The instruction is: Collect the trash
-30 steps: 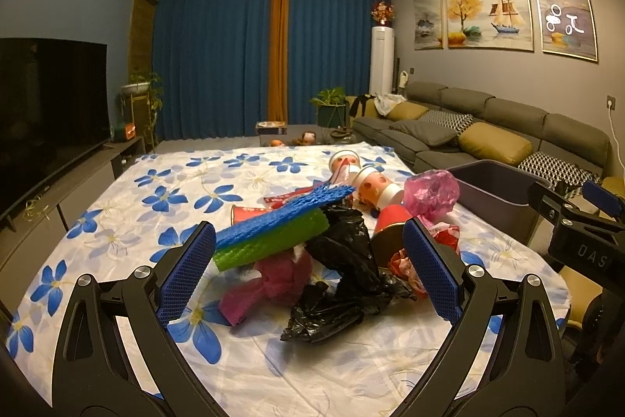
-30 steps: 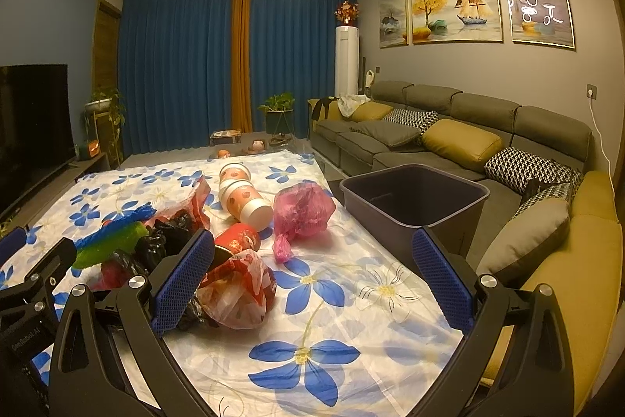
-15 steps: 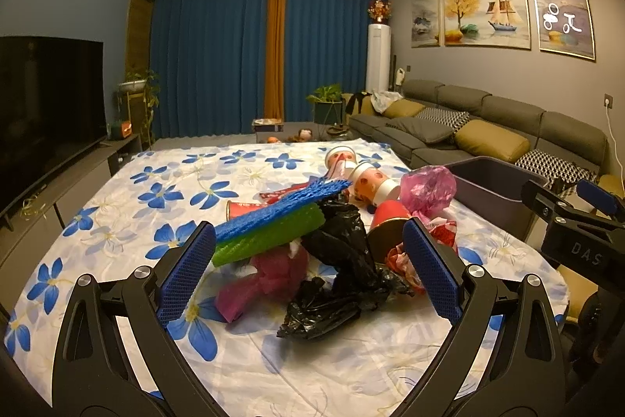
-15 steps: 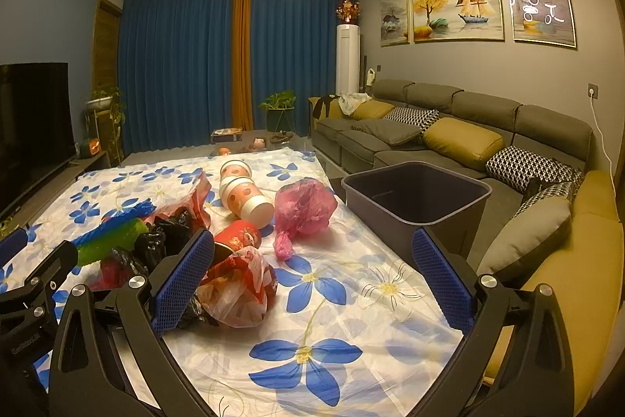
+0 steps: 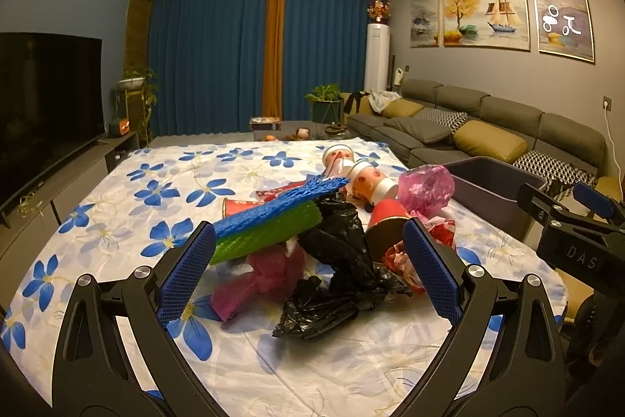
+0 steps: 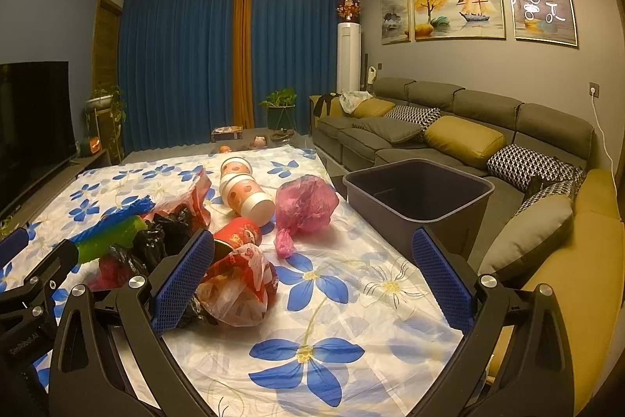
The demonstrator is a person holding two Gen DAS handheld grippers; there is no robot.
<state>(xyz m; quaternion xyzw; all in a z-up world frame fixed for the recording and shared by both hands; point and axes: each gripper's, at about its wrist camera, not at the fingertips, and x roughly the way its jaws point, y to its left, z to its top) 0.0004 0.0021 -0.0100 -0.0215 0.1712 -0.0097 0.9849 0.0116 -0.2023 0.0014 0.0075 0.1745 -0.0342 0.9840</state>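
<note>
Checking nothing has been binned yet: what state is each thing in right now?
left gripper: open, holding nothing
right gripper: open, holding nothing
bin: upright, looks empty
black bag: crumpled on the table
pink bag: knotted, lying on the table
paper cups: tipped on their sides
television: off

We hold the left claw (image 5: 308, 272) level with its 2 blue-padded fingers (image 5: 187, 276) spread wide, nothing between them; the right claw (image 6: 312, 284) sits alongside, its fingers (image 6: 443, 280) equally wide and empty; each shows at the edge of the other's view.
</note>
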